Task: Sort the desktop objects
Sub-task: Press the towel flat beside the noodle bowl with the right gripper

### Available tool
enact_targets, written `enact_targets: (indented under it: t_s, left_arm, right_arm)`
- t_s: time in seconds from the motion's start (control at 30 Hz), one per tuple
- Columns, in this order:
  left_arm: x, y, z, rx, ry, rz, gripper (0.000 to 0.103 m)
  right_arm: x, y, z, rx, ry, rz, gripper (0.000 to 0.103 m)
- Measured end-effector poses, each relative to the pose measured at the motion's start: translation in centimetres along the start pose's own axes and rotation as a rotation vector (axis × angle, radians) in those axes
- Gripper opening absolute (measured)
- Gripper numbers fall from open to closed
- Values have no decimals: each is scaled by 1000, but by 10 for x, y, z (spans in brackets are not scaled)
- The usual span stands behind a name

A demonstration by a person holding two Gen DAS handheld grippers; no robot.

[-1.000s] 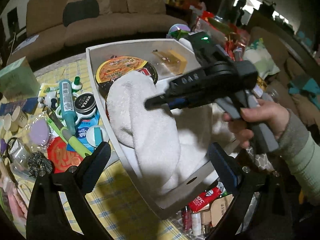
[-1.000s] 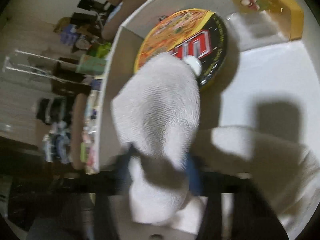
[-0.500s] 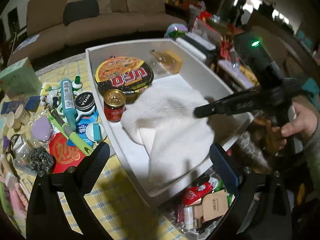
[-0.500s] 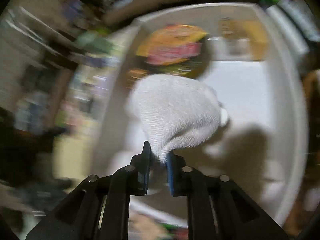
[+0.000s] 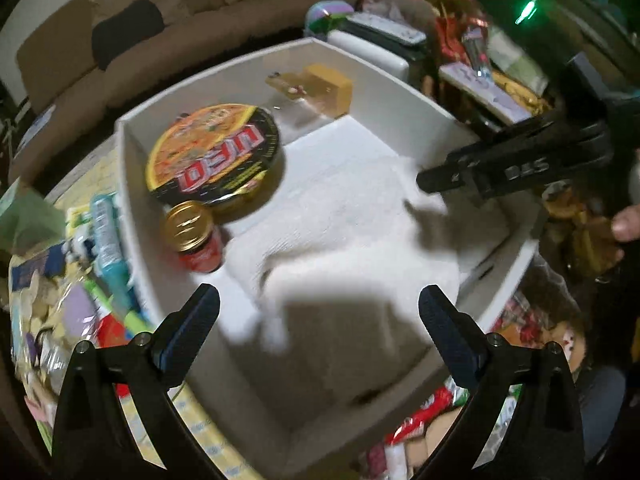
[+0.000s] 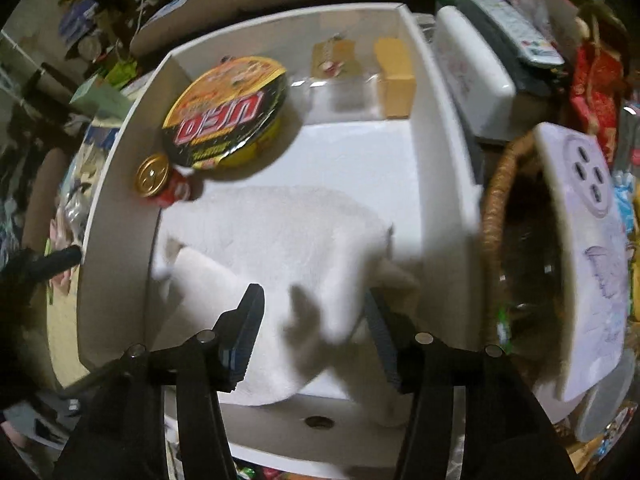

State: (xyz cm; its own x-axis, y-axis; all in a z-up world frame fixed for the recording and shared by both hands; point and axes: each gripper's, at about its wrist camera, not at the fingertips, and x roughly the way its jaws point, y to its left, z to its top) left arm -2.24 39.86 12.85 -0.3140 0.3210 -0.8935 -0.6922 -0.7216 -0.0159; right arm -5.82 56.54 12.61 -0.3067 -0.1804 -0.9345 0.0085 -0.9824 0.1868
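Note:
A white towel [image 5: 340,240] lies crumpled in the white storage box [image 5: 132,168], beside a noodle bowl [image 5: 212,152], a red can with a gold lid [image 5: 192,232] and a yellow carton [image 5: 332,88]. My left gripper [image 5: 320,320] hangs open above the towel's near end with nothing in it. My right gripper [image 5: 500,172] reaches in from the right, held by a hand. In the right wrist view the right gripper [image 6: 314,328] has its jaws opening. The towel [image 6: 280,240] sags loose beneath and between the fingers [image 6: 248,328], and the pads do not press on it.
Small toiletries and tubes [image 5: 104,232] crowd the checked cloth left of the box. Right of the box stand a wicker basket [image 6: 496,200], a white panel with holes [image 6: 580,220], a white case [image 6: 468,76] and a remote [image 6: 516,28]. Snack packets [image 5: 420,420] lie at the near corner.
The right gripper, shut on the towel before, has opened and drawn back to the right; the towel has dropped flat into the box. The left gripper has shifted over the box.

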Motion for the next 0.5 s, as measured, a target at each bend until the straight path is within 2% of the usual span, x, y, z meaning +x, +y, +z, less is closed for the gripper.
enact_targets:
  t_s: [0.07,0.13,0.23,0.3,0.33,0.37,0.4,0.43,0.5]
  left_arm:
    - [21,-7,9,10,42,-45,100]
    - [44,-11,14,7,102,-93,100]
    - [85,-14,12,54,266,-63,103]
    - [90,-5,12,26,302,-84,103]
    - [90,-1,12,31,321,-58,103]
    - [93,1,11,77,353,39,101]
    - [99,0,6,167,403,160,99]
    - [103,1,1,208,442,217,99]
    - [103,1,-4,245,457,240,99]
  right_arm:
    - [-3,1,2,-4,-19,-8,61]
    - [2,-3,2,-7,-4,-10,62]
    - [15,-4,-1,-19,28,-20,62]
    - [27,-2,-3,-37,52,-41,63]
    - [33,-1,-4,-53,63,-53,64]
    - [34,3,-4,-75,59,-67,66]
    - [37,8,-4,-91,72,-63,69]
    - [40,11,-4,-102,79,-60,72]
    - [46,22,-5,-146,94,-88,76]
